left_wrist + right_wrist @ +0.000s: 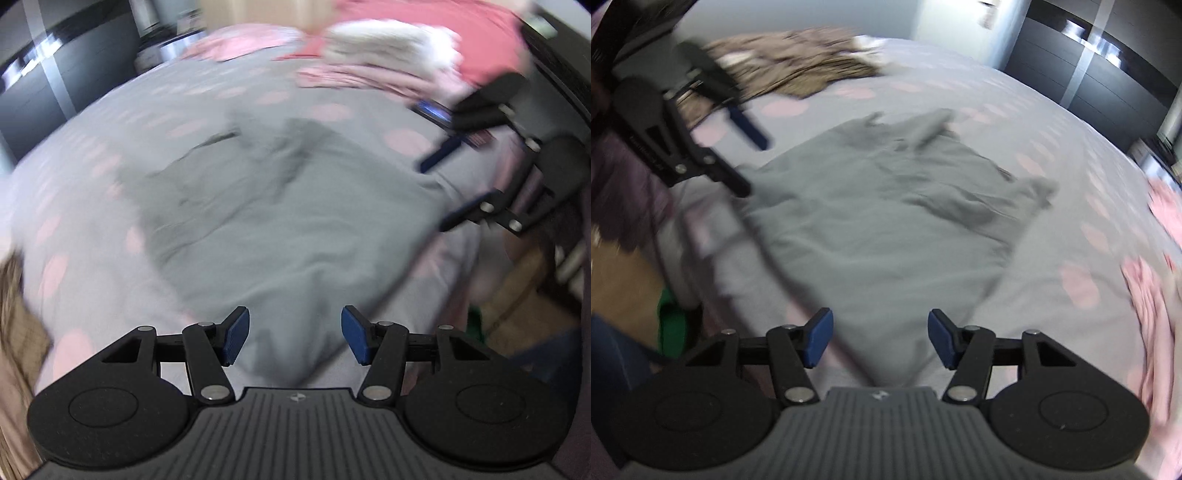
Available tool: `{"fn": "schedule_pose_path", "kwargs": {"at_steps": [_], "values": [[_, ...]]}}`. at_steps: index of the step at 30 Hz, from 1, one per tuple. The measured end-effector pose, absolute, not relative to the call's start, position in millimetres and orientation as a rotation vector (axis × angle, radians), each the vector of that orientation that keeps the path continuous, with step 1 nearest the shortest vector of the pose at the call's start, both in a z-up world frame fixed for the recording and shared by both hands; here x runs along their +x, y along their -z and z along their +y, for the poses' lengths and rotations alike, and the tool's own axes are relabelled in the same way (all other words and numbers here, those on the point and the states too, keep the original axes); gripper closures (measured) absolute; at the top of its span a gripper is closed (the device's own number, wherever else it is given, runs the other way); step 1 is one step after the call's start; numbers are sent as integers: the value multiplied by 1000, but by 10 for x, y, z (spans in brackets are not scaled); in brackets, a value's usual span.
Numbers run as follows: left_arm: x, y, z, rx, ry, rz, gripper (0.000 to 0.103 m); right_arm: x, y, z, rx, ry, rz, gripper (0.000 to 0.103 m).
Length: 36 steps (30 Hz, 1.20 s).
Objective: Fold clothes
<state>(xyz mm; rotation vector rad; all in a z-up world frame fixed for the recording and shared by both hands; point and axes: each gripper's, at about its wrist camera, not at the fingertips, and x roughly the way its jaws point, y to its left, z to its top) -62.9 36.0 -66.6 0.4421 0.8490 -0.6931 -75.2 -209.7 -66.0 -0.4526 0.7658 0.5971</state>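
We've got the grey garment lying roughly spread on the bed, w/ its near edge draped twd the bed's front edge, right under both tools. Frames are motion-blurred, so fine detail (seams, hem) is hard to tell.

Left gripper: jaws about half open, nothing betw. the blue pads, grey cloth just below them. Right gripper: jaws also about half open and empty; cloth beneath, not pinched. Each tool shows in the other's view, off to the side, near the garment's edge.

Handling, as we judge it: soft, light, limp fabric, no stiffness, so it'll sag and bunch if lifted at one point only. Not fragile, prob. not slippery on the pads. Far end looks rumpled, w/ creases and a fold or two. We'd take it at the two near corners, or along the near hem, one tool per side, pinching a single layer edge and keeping it taut betw. us while carrying it over.

Other stuff: brown patterned pile at far left of the right view, pink clothes stacked at the other side, well apart from the grey piece.
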Motion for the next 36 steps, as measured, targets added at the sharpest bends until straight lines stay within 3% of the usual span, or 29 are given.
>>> {"fn": "schedule_pose_path", "kwargs": {"at_steps": [9, 12, 15, 20, 30, 32, 34, 36], "values": [[-339, 801, 604, 189, 634, 1018, 50, -407, 794, -2347, -169, -494, 913, 45], [-389, 784, 545, 212, 668, 994, 52, -351, 827, -2404, -87, -505, 939, 55], [-444, 745, 487, 224, 723, 964, 58, -359, 813, -2409, -80, -515, 936, 55], [-416, 800, 470, 238, 675, 988, 58, -348, 823, -2423, -75, -515, 941, 55], [-247, 873, 677, 63, 584, 1095, 49, -335, 838, -2427, -53, -528, 949, 55], [-227, 864, 687, 33, 596, 1088, 54, -336, 814, -2430, -40, -537, 929, 62], [-252, 809, 654, 45, 621, 1050, 61, -331, 789, -2451, -22, -539, 919, 62], [-284, 772, 628, 53, 641, 1023, 62, -300, 824, -2470, -8, -526, 950, 61]]}}
